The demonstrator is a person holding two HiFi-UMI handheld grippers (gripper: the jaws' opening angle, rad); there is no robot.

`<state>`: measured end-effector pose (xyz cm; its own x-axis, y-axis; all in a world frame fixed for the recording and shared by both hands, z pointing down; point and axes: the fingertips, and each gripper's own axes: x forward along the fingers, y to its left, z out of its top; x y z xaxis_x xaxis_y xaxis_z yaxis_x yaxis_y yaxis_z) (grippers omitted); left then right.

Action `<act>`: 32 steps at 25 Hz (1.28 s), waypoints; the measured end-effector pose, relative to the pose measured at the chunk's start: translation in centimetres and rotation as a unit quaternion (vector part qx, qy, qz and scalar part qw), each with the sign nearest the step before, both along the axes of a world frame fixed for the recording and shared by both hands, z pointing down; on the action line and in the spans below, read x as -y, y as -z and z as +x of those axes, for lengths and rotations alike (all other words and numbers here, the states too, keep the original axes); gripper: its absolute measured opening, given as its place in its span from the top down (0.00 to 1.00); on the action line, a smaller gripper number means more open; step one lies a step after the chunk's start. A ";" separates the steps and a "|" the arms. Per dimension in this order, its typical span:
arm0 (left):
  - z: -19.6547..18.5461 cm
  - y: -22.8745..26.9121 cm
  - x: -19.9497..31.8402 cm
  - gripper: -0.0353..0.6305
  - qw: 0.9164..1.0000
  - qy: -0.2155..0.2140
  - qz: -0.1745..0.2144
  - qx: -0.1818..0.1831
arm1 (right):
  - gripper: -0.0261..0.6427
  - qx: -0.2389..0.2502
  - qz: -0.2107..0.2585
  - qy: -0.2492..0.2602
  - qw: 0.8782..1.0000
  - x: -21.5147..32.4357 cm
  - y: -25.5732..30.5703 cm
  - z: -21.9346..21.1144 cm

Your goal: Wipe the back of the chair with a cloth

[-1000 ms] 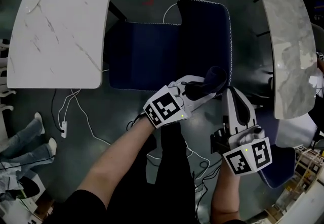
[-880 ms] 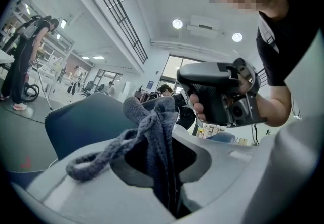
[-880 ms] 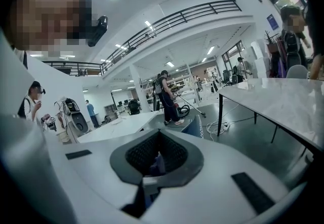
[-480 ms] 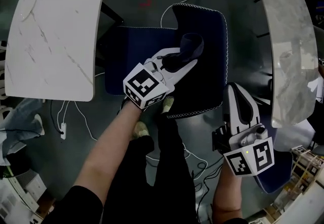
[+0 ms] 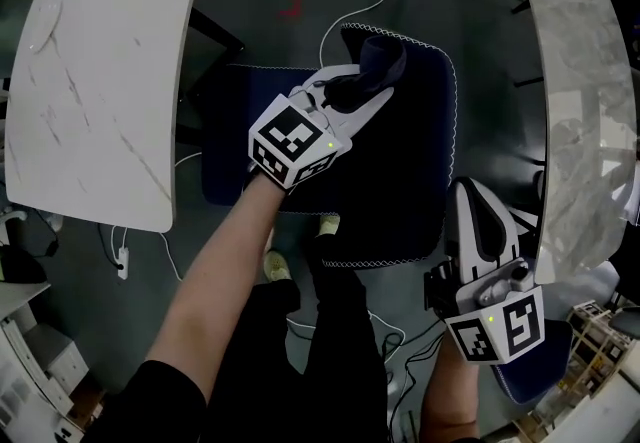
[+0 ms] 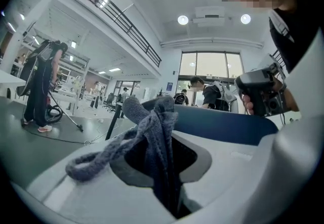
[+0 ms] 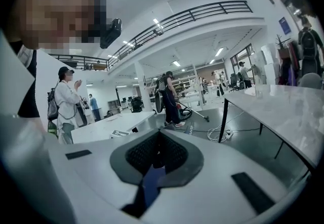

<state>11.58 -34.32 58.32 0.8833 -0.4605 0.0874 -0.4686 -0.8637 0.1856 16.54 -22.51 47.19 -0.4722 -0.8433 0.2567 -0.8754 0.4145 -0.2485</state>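
Within left claw [image 5: 370, 93], cloth [image 5: 382, 59] against chair [image 5: 400, 171]

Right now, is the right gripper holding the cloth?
No, the cloth is clamped between the jaws of the left gripper, while the right gripper holds nothing.

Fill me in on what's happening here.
A person holds a claw in each hand. The left claw is shut on a dark cloth and has it against the blue chair back, near one corner, so the wiping looks under way. The right claw hangs off to the side by the marble table, shut and empty, taking no part.
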 end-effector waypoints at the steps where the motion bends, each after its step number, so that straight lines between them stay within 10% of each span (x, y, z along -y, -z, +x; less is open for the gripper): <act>1: 0.1 -0.4 0.6 0.85 1.000 0.000 0.002 0.006 | 0.94 0.001 0.002 0.000 1.000 0.3 0.0 0.2; 12: 1.7 -2.9 3.4 0.85 1.000 -0.017 -0.002 0.006 | 0.94 0.010 0.013 -0.001 1.000 1.5 -0.5 1.2; 32: 2.6 -2.1 -10.0 0.85 0.995 -0.084 -0.032 -0.043 | 0.94 0.022 0.002 -0.022 1.000 -4.5 -0.5 -1.5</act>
